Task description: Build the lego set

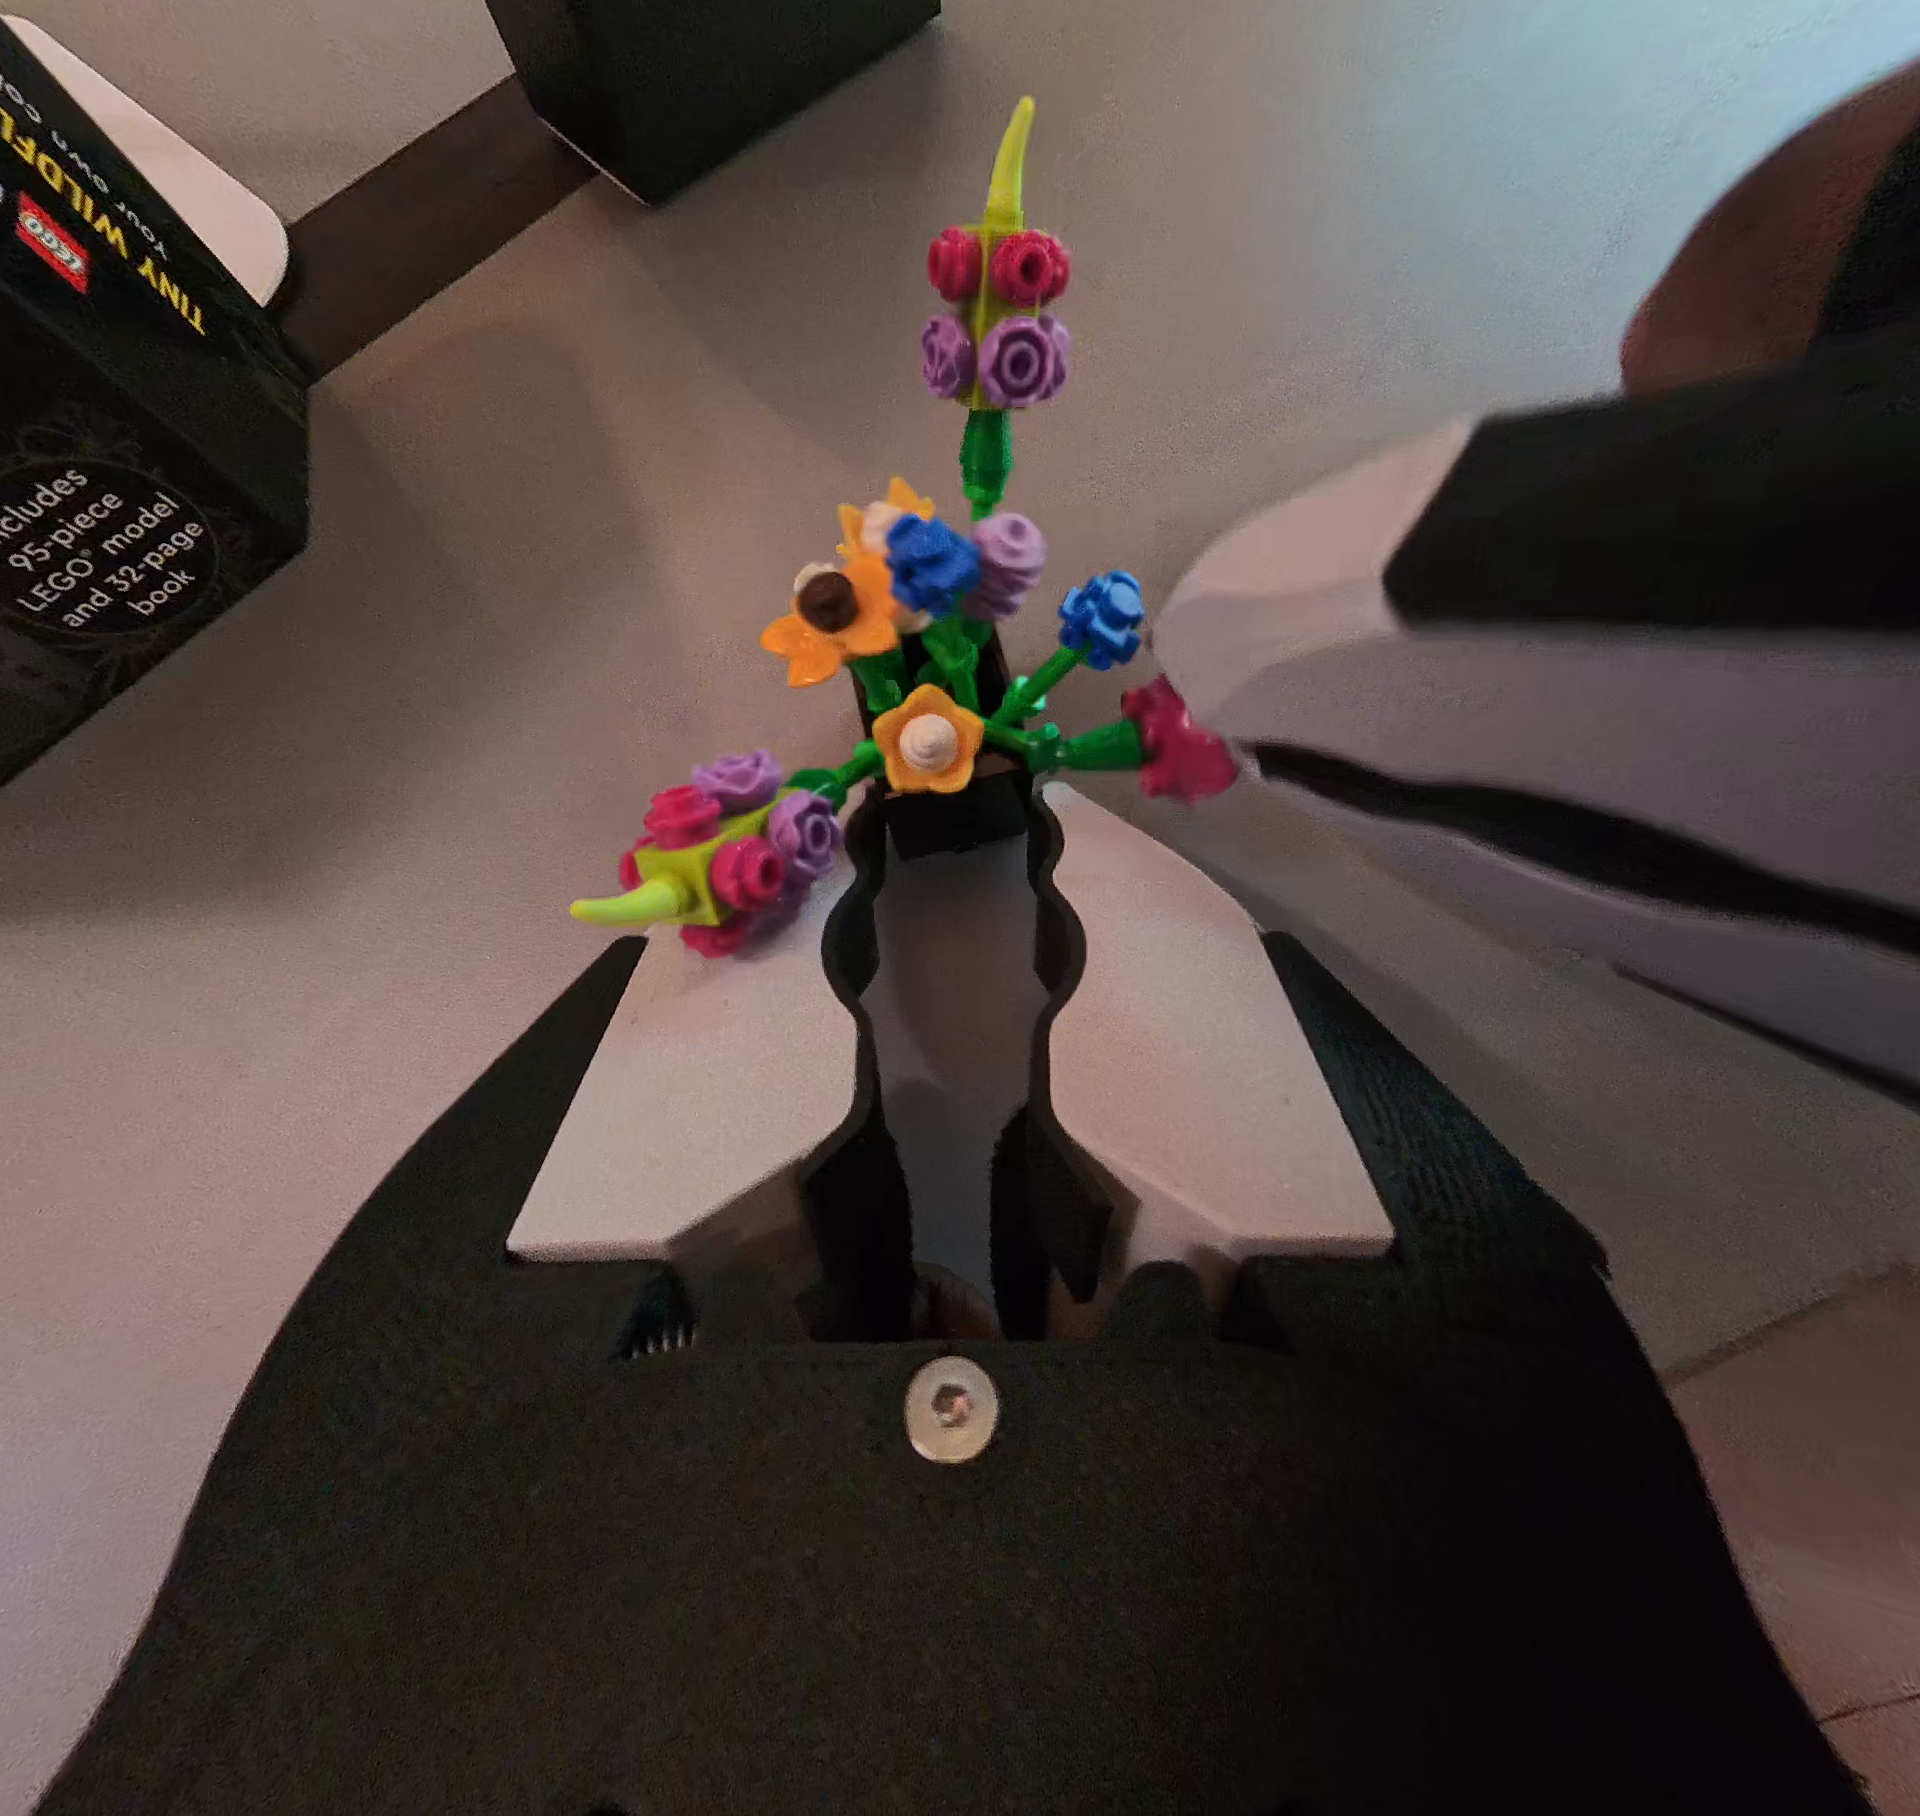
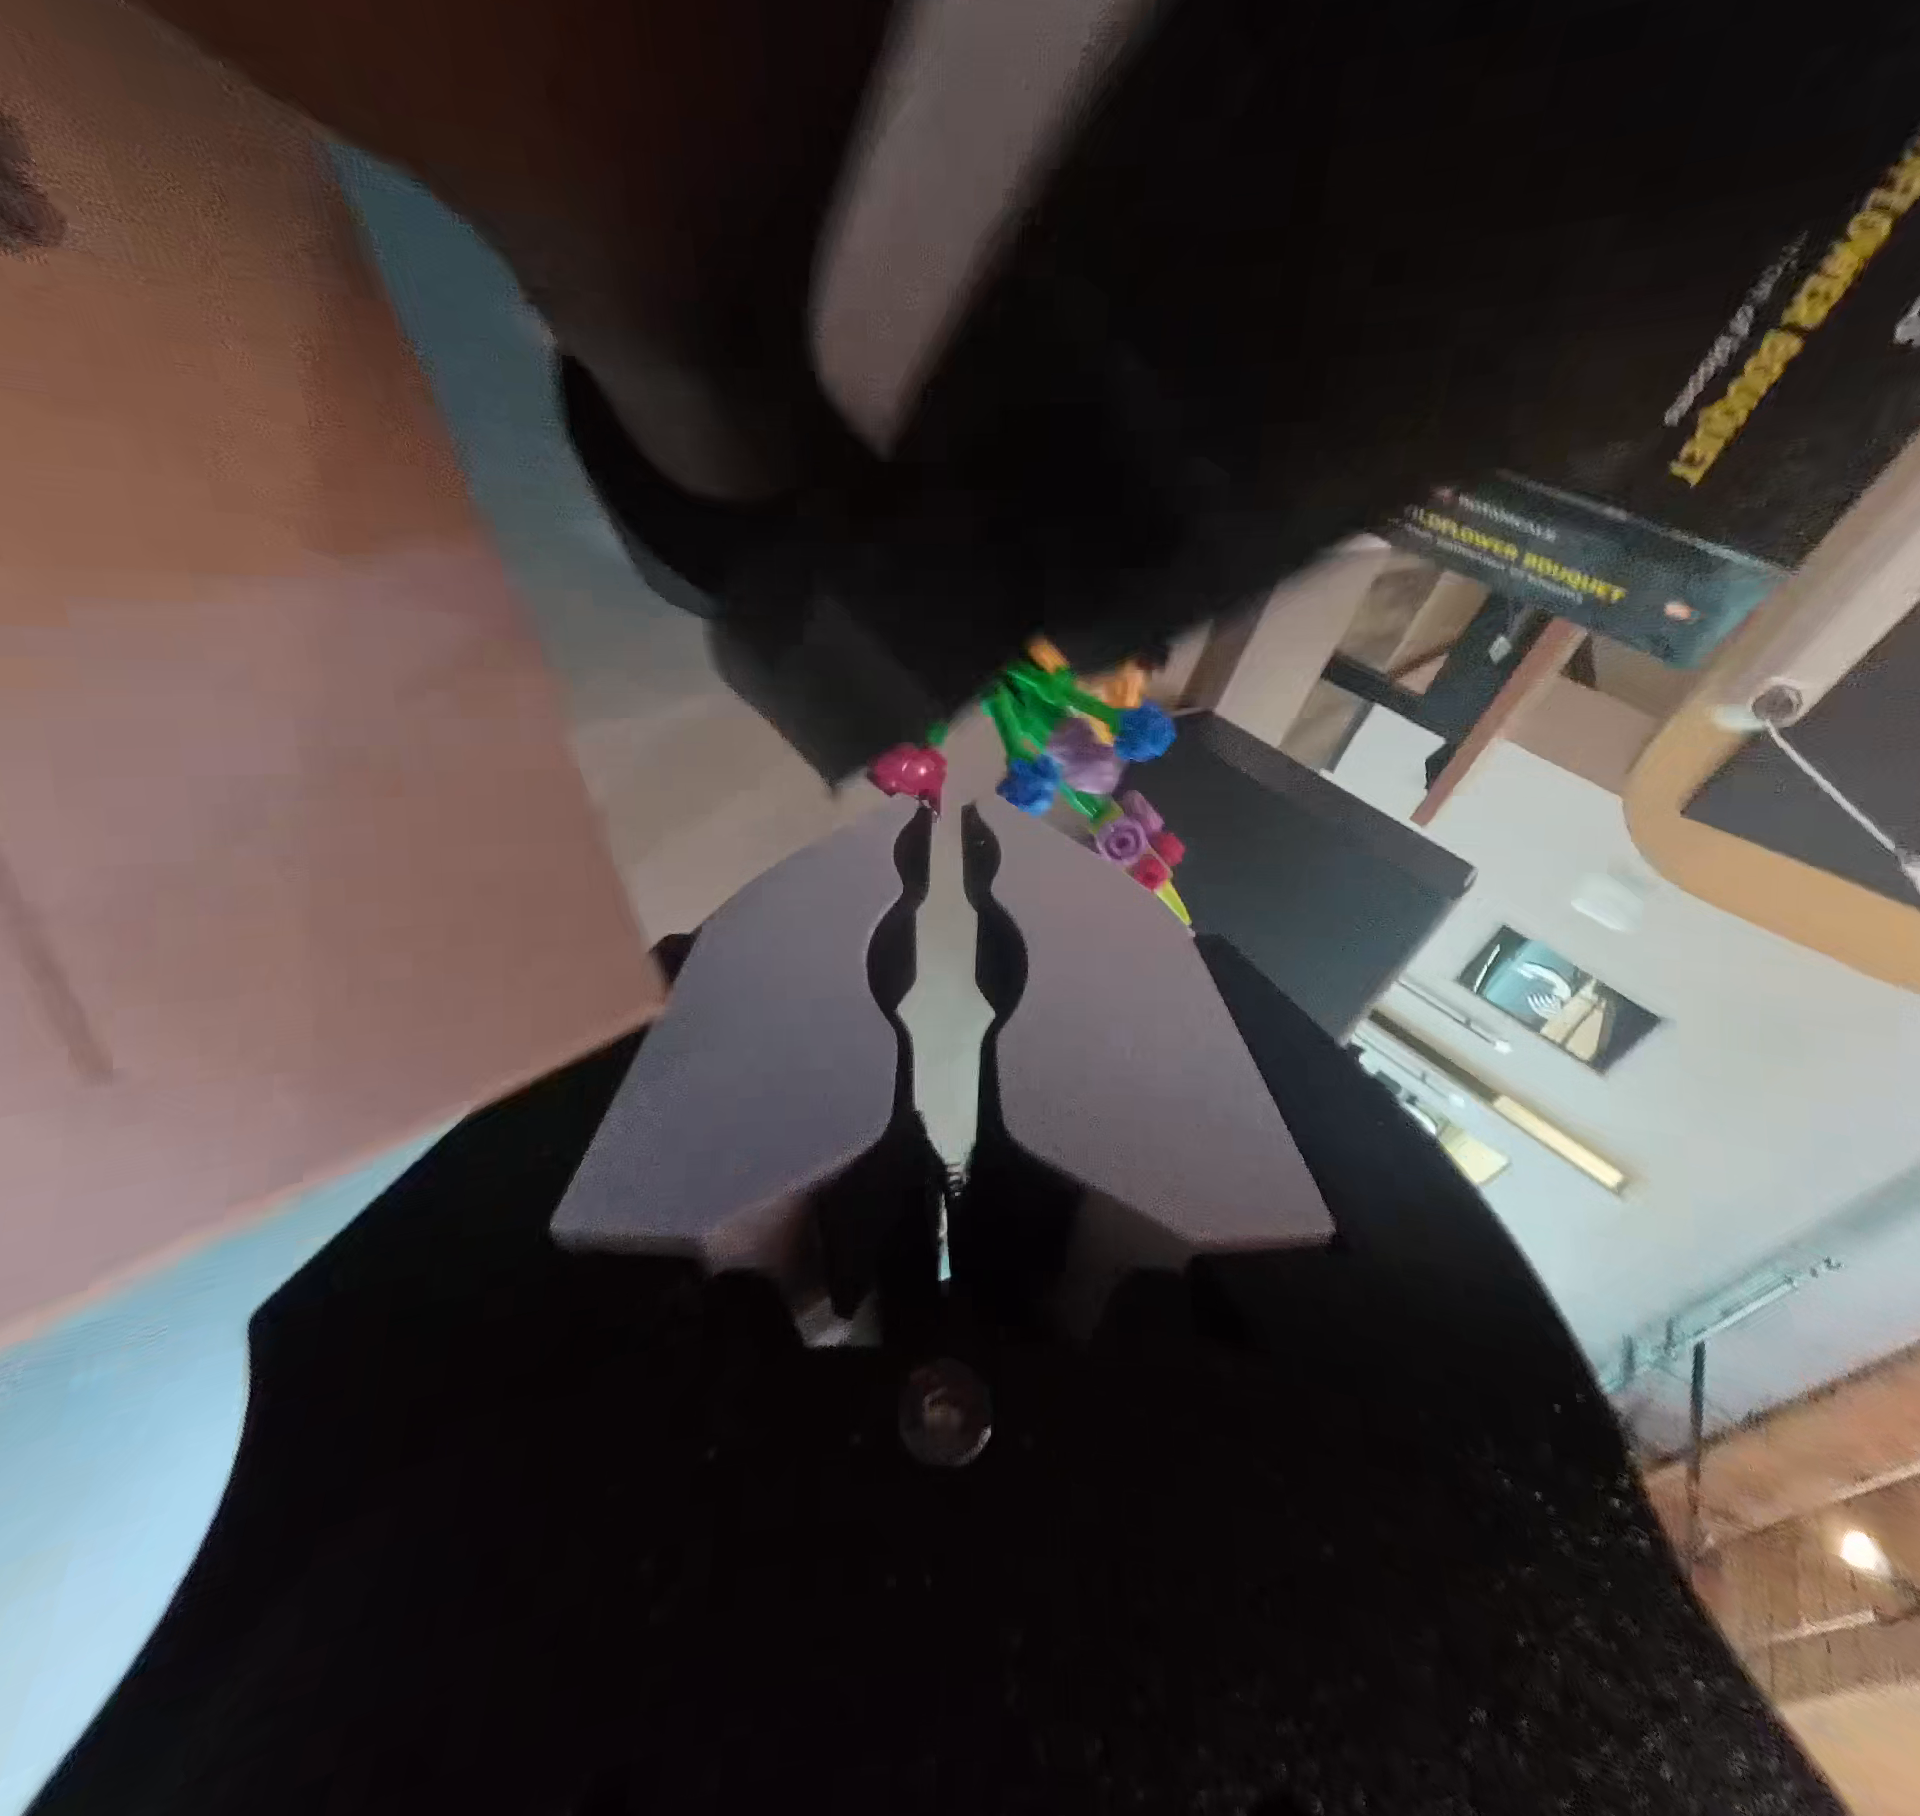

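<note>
The left tool (image 1: 951, 821) is closed on the black vase (image 1: 951, 816) of the lego bouquet (image 1: 925, 623), holding it above the counter (image 1: 520, 519) with the stems fanning away from its tips. The right tool (image 2: 948, 810) comes in from the right, its jaws only slightly parted and seemingly empty. Its tips are at the magenta flower (image 1: 1179, 743), whose stem (image 1: 1091, 746) runs sideways back towards the vase, so it is the nearer one.

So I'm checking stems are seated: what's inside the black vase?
Green stems of the coloured brick flowers go into the black square vase. Blossoms cover the opening, so their seating is hidden.
</note>
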The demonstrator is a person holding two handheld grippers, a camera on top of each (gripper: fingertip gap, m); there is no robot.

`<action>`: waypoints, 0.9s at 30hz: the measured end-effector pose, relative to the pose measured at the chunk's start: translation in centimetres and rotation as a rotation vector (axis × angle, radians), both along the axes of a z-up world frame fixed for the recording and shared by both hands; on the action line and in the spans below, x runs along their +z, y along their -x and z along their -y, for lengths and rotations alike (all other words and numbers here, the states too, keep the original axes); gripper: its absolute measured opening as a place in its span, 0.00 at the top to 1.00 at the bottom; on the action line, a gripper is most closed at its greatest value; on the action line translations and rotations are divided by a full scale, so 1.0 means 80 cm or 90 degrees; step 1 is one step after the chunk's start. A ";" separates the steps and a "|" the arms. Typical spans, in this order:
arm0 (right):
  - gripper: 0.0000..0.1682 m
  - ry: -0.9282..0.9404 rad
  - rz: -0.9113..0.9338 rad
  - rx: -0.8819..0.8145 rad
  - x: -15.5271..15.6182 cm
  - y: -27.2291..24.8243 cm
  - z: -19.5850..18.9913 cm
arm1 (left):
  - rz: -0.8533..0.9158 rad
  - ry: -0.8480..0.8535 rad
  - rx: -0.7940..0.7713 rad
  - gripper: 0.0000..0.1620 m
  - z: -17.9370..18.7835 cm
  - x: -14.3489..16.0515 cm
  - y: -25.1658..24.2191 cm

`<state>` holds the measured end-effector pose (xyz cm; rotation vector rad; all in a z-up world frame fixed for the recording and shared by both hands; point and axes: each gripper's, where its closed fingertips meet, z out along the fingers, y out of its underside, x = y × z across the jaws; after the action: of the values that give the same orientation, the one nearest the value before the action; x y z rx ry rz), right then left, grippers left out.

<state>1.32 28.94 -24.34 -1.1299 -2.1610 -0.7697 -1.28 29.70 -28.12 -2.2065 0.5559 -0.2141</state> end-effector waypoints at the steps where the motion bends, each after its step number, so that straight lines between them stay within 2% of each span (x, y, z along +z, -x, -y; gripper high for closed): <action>1: 0.96 -0.013 -0.006 -0.006 0.004 -0.002 -0.008 | 0.001 0.001 -0.002 0.84 0.000 0.000 0.000; 5: 0.93 -0.008 -0.039 -0.018 0.007 -0.003 -0.017 | -0.003 -0.001 -0.004 0.84 0.001 0.000 -0.001; 9: 0.85 -0.017 -0.101 0.022 0.017 -0.001 -0.008 | 0.007 0.003 0.000 0.84 0.000 0.000 0.000; 12: 0.83 -0.005 -0.157 0.055 0.016 -0.008 -0.001 | 0.012 0.006 0.000 0.84 0.000 0.000 0.000; 15: 0.83 0.133 -0.274 0.009 0.003 -0.021 0.007 | 0.018 0.008 0.000 0.84 0.000 0.000 0.000; 18: 0.80 0.364 -0.424 -0.103 -0.012 -0.032 0.013 | 0.014 0.008 0.000 0.84 0.000 0.000 0.000; 20: 0.79 0.487 -0.476 -0.156 -0.022 -0.035 0.016 | 0.006 0.005 0.000 0.84 0.000 -0.001 0.000; 27: 0.80 0.552 -0.524 -0.212 -0.039 -0.016 0.003 | -0.016 0.015 0.002 0.84 0.001 -0.006 0.001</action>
<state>2.61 28.73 -27.46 -1.8279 -1.5657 0.5548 -1.40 29.60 -28.57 -2.2351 0.5659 -0.1924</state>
